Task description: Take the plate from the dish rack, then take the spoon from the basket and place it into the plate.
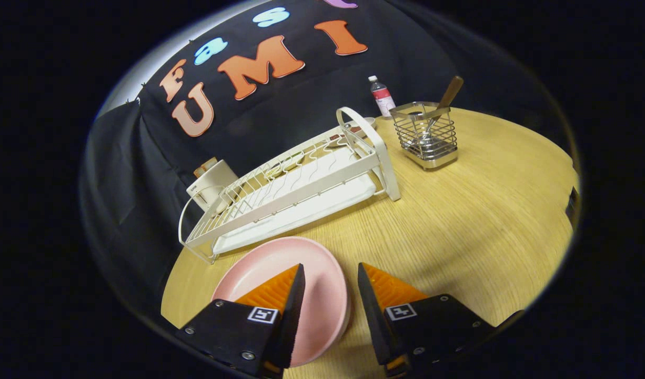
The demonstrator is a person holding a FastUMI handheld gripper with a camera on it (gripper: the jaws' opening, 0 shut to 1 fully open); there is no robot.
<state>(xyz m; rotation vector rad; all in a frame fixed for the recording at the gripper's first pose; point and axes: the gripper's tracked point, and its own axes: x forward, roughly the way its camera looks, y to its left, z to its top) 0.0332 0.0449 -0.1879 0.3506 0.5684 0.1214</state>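
Observation:
A pink plate (322, 284) lies flat on the wooden table (459, 226), in front of the white dish rack (296, 184). My gripper (330, 271) is open just over the plate's right rim: one finger hangs above the plate, the other beyond its edge over the table. Nothing is held between them. Far ahead to the right stands a metal wire basket (426, 136). A spoon with a wooden handle (442, 105) leans in it, handle up.
A small bottle with a red label (381, 96) stands behind the basket near the black cloth wall. A white container (213, 181) sits behind the rack's left end. Bare table stretches between the plate and the basket.

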